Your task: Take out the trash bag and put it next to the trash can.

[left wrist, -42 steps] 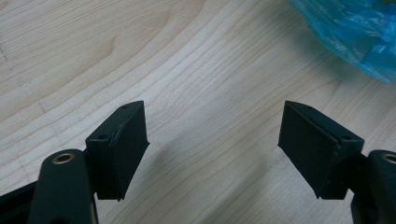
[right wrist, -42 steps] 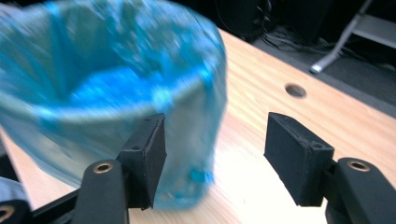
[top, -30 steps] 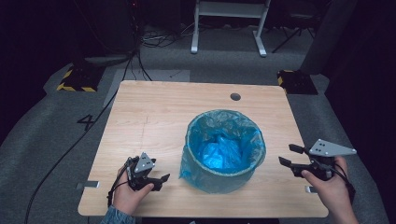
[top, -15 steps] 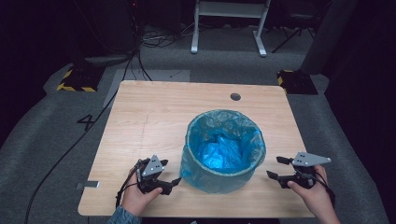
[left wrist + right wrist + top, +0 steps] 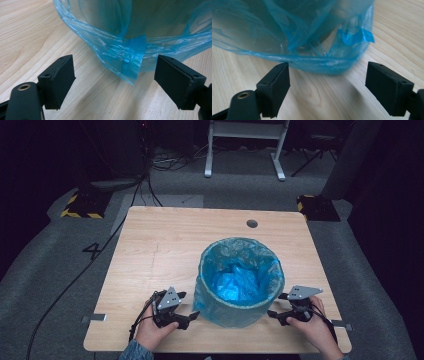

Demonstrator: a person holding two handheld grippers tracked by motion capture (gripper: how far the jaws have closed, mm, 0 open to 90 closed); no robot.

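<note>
A light wooden table (image 5: 165,255) stands on grey carpet in a dark room. A bin (image 5: 240,312) lined with a blue plastic bag (image 5: 239,282) sits at the table's near centre-right. The left gripper (image 5: 189,306) rests low at the bin's left base, jaws spread wide, with the liner's hanging hem (image 5: 130,65) between them. The right gripper (image 5: 278,306) sits at the right base, jaws likewise wide and empty, near the liner's edge. Risk: closing on thin film alone may tear it, or pull the liner off the rim; uneven pulls could tip the bin.
</note>
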